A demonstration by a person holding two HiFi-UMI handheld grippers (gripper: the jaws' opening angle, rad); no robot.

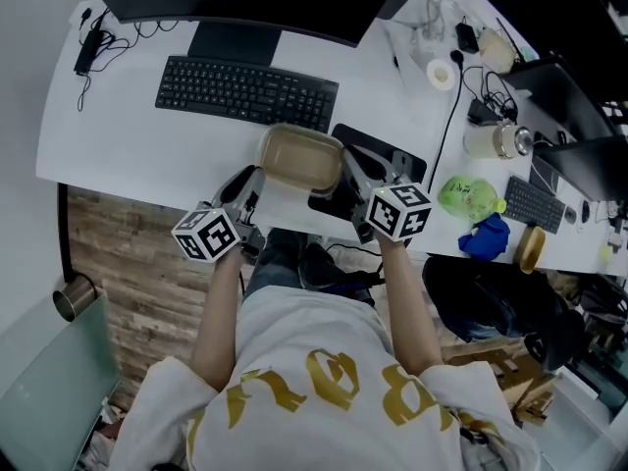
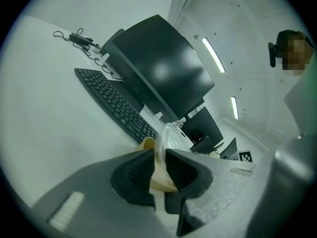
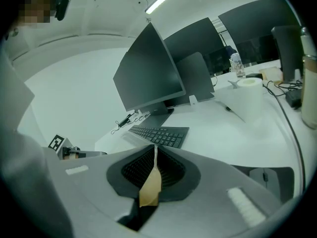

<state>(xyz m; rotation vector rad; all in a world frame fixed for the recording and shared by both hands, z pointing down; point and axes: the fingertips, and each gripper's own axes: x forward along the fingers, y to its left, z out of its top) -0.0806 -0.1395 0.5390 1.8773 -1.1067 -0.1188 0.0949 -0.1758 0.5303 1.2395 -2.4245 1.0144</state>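
– tan shallow rounded-rectangle container [image 1: 299,157] with a clear lid, where is it?
– at the white bench's [image 1: 128,116] near edge, long axis spanning both tongs: left tongs [image 1: 257,177] clamp its left rim, right tongs [image 1: 346,168] its right.

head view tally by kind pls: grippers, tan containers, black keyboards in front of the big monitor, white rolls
grippers: 2, left gripper and right gripper, each clamped on the container's rim
tan container: 1
black keyboard: 1
white roll: 1
total: 5
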